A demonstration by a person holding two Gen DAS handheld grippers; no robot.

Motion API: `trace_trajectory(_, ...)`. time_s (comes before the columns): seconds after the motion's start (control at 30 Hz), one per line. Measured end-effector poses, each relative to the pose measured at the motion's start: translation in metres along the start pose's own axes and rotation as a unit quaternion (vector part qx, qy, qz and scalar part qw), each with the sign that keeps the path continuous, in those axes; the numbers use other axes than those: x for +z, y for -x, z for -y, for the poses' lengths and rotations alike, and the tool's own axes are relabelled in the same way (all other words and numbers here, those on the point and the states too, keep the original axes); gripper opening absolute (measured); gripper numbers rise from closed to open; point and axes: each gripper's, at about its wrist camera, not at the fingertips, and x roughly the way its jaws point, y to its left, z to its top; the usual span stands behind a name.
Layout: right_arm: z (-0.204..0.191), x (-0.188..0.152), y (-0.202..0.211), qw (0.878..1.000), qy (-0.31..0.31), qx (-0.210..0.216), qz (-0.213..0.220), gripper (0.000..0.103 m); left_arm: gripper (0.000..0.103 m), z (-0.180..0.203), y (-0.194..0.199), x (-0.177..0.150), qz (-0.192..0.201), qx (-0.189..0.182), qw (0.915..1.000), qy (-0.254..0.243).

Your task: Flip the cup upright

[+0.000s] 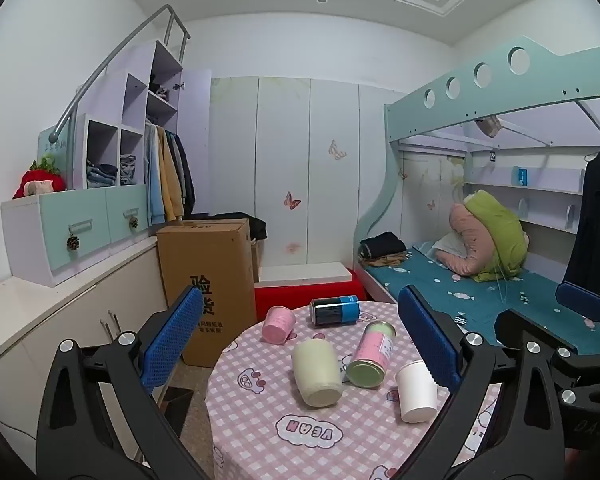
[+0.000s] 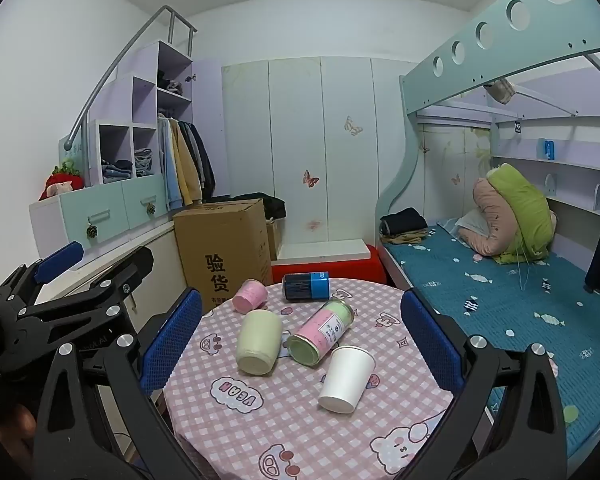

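Several cups and cans lie on their sides on a round table with a pink checked cloth (image 1: 260, 452) (image 2: 260, 432). A cream cup (image 1: 317, 372) (image 2: 258, 341), a white paper cup (image 1: 417, 391) (image 2: 347, 378) and a pink cup (image 1: 278, 324) (image 2: 249, 295) all lie tipped over. My left gripper (image 1: 300, 344) is open and empty, held above the near table edge. My right gripper (image 2: 300, 340) is open and empty, also above the table. The right gripper also shows at the right of the left wrist view (image 1: 580, 320), and the left gripper shows at the left of the right wrist view (image 2: 76, 272).
A pink and green can (image 1: 370, 354) (image 2: 322, 332) and a dark blue can (image 1: 334, 310) (image 2: 306, 286) lie among the cups. A cardboard box (image 1: 210, 280) (image 2: 224, 252) stands left of the table, a red stool (image 1: 300, 296) behind it, and a bed (image 1: 480, 300) (image 2: 520, 300) to the right.
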Motion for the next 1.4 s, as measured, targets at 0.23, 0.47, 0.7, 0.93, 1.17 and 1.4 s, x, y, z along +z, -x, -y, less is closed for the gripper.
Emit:
trace_trajectory(0.23,-0.0002,0.0,0.0,1.0,0.001,-0.001,-0.001,0.096,0.098,-0.0004,-0.0007,0.0003,0.002,-0.002,1.0,0.002)
trace_trajectory(0.47,-0.0002,0.0005,0.0006,1.0,0.001,-0.003,-0.001,0.096,0.098,0.0001,-0.0003,0.0001,0.003,-0.002,1.0,0.001)
trace_trajectory(0.7,-0.0006,0.0007,0.0005,1.0,0.003,-0.002,0.0,0.096,0.098,-0.0005,-0.0005,-0.0001,0.003,-0.001,1.0,0.002)
trace_trajectory(0.93,-0.0005,0.0007,0.0001,1.0,0.002,-0.002,0.0,0.096,0.098,-0.0029,-0.0002,-0.0014,-0.003,-0.009,0.9999,0.007)
trace_trajectory(1.17,-0.0007,0.0002,0.0011,1.0,0.002,-0.001,0.0,0.096,0.098,-0.0023,-0.0031,-0.0074,-0.006,-0.015,0.9998,0.011)
trace_trajectory(1.4,0.0,-0.0007,-0.0005,1.0,0.002,-0.001,0.0,0.096,0.098,-0.0011,-0.0042,-0.0068,-0.006,-0.015,0.9998,0.01)
